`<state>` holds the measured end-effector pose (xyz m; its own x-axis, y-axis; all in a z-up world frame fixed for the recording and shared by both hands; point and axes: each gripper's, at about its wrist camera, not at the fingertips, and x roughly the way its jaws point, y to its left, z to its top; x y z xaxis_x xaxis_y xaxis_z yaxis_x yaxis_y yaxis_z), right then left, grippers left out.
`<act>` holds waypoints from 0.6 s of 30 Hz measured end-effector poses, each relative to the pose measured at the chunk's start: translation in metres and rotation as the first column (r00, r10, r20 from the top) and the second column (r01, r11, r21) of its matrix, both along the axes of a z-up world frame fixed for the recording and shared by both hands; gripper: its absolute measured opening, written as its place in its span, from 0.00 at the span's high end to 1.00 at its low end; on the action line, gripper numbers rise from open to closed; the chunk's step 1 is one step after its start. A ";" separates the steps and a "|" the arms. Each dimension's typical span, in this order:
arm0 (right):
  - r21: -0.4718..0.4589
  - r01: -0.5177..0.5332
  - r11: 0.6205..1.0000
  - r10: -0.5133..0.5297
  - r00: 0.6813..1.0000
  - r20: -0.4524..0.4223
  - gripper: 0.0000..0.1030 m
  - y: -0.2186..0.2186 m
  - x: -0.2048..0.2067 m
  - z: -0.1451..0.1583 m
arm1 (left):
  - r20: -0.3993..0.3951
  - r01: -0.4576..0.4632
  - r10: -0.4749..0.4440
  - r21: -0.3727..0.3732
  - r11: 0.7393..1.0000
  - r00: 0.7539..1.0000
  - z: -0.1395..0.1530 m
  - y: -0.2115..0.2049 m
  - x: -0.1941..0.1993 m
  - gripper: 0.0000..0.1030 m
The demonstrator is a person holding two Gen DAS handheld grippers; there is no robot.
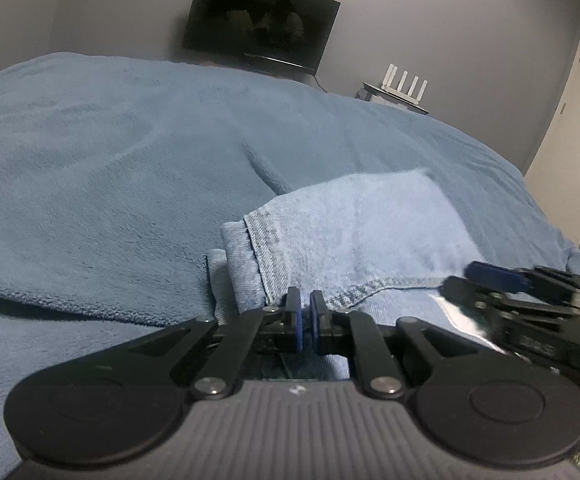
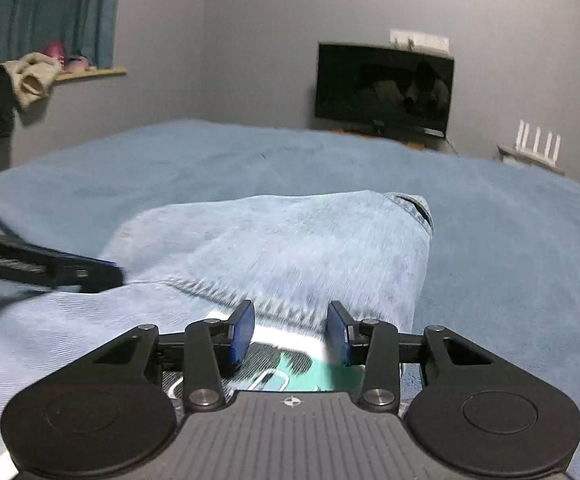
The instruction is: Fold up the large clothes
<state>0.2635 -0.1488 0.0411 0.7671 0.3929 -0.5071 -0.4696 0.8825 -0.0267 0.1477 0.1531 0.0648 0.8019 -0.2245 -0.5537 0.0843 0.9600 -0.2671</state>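
Note:
Light blue folded jeans (image 1: 354, 232) lie on a blue blanket (image 1: 110, 168). My left gripper (image 1: 305, 304) is nearly shut, its blue pads close together at the jeans' stitched hem near their near-left corner; I cannot tell if cloth is pinched between them. My right gripper (image 2: 290, 328) is open over the jeans (image 2: 274, 240), above a white and teal printed item (image 2: 290, 364) that lies under its fingers. The right gripper also shows blurred at the right of the left wrist view (image 1: 502, 280). The left gripper shows at the left of the right wrist view (image 2: 90, 272).
The blue blanket (image 2: 510, 260) covers a bed. A dark TV (image 2: 384, 88) stands at the far wall, with a white router (image 2: 538, 144) to its right. A door (image 1: 570, 132) is at the right. Clothes lie on a windowsill (image 2: 30, 72) by a teal curtain.

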 end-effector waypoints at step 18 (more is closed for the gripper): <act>0.132 -0.083 0.988 0.092 0.994 -0.057 0.41 -0.048 -0.124 0.000 | 0.088 -0.122 0.119 0.024 0.992 0.989 0.025 -0.001 -0.055 0.46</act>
